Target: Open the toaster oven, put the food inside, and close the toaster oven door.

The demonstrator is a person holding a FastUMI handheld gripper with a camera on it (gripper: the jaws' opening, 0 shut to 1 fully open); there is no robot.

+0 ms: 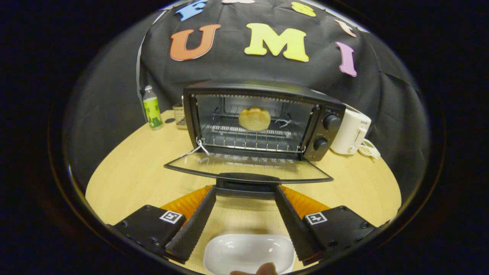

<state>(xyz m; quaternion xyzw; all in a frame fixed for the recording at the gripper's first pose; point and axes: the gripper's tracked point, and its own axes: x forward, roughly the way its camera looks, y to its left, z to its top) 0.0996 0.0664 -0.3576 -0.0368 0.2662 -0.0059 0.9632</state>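
Observation:
A black toaster oven (263, 118) stands on the wooden table (130, 175), its glass door (248, 168) folded down flat toward me. A round golden bun (255, 118) lies on the wire rack (248, 139) inside. My gripper (246, 191) is open, its fingertips (211, 193) flanking the ends of the door handle (247, 178) from just below, with no visible squeeze on it. A white empty dish (248, 253) sits between the fingers, close to me.
A green-labelled bottle (152, 107) stands left of the oven, with a small jar (178, 114) beside it. A white appliance (350, 131) stands right of the oven. A fingertip of a person (263, 269) touches the dish's near rim.

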